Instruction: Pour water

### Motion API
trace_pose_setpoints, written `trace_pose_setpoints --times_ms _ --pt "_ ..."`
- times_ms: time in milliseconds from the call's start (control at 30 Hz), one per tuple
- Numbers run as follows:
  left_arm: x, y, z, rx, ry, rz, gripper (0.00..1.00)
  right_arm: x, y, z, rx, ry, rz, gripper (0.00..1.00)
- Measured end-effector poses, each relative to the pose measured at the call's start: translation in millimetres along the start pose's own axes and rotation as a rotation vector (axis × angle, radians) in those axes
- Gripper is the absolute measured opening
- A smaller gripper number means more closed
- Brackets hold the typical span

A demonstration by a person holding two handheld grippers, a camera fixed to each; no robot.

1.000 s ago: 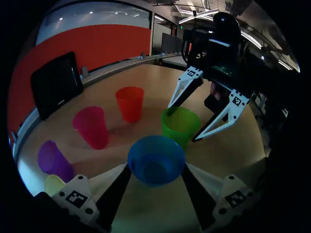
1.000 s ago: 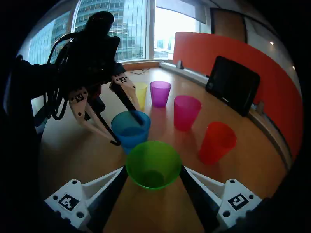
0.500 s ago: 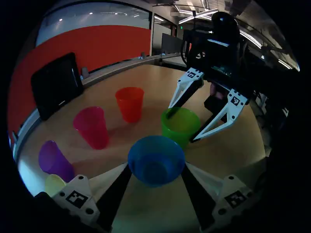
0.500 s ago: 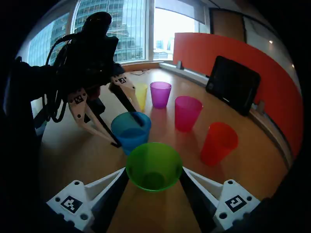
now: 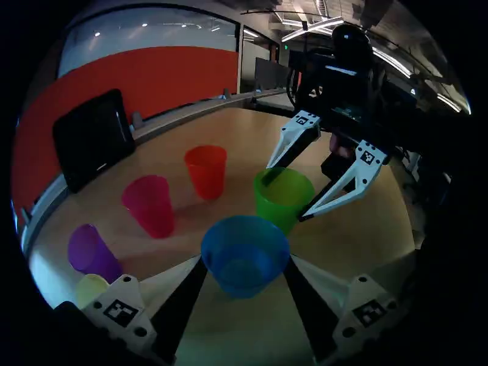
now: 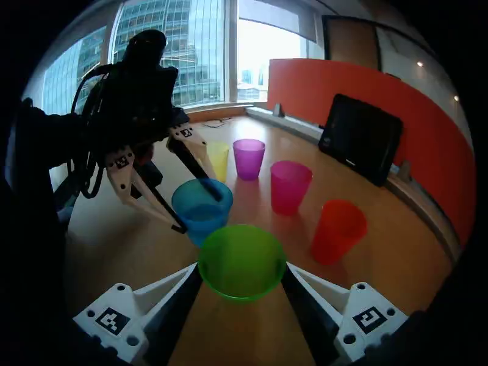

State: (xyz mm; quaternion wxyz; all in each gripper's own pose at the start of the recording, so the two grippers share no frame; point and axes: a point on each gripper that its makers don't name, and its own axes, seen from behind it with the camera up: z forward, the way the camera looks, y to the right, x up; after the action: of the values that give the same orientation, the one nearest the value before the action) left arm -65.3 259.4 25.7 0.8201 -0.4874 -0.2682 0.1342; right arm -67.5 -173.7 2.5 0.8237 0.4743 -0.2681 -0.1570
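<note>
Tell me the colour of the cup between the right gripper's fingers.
Green. The cup in the right gripper shows best in the right gripper view.

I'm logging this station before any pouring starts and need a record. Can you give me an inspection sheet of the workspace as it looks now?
Surface: wooden table, no spill seen.
Job's things: blue cup and green cup, side by side, both upright; contents unclear.
Clutter: red cup, pink cup, purple cup and yellow cup, upright in a curved row; black tablet propped at the table's edge.
Grippers: left gripper closed on the blue cup; right gripper closed on the green cup.
Cables: dark cables looped on the left gripper's body.
Surroundings: orange wall; large windows.
</note>
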Motion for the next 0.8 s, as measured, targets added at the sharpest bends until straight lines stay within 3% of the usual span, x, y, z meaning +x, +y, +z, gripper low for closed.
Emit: trace_pose_setpoints --times_ms 300,800 --pt "16 0.4 -22.3 0.031 0.046 -0.001 0.85 21 -1 -19.2 -0.028 0.044 -0.008 0.91" --pt "48 5.9 -75.1 0.096 0.156 0.008 0.86 65 -9 -58.1 -0.080 0.153 -0.023 0.91"
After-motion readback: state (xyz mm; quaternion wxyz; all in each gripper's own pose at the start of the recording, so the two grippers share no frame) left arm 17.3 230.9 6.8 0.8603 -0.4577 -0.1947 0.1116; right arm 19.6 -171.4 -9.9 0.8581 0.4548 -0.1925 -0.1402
